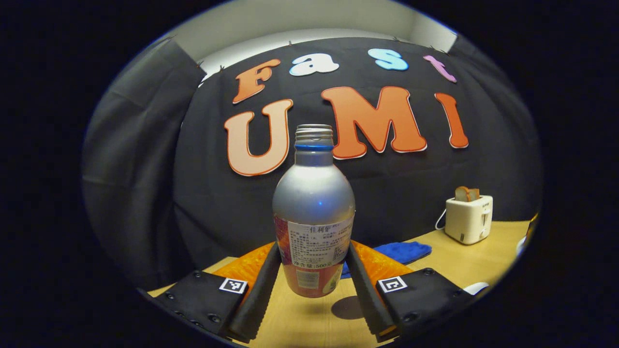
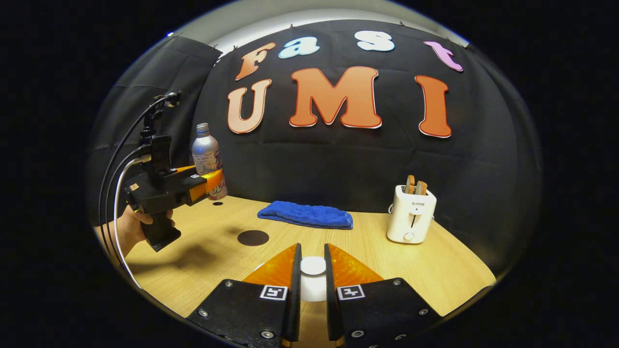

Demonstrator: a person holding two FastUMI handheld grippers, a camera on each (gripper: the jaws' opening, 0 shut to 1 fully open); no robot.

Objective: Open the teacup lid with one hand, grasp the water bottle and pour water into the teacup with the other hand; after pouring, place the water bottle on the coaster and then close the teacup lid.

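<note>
water bottle [image 1: 313, 212] upright (mouth up) in left gripper [image 1: 313, 275].

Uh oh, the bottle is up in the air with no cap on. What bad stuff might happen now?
1. The water bottle has no cap on, so tipping it early might spill water on the table.
2. The left gripper holds the bottle low down, so it could wobble or slip.
3. The right gripper pinches just the lid's white knob, which might slip out.

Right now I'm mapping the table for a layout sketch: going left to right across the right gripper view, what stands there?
Left gripper holding the water bottle → coaster → blue cloth → toaster.
</note>
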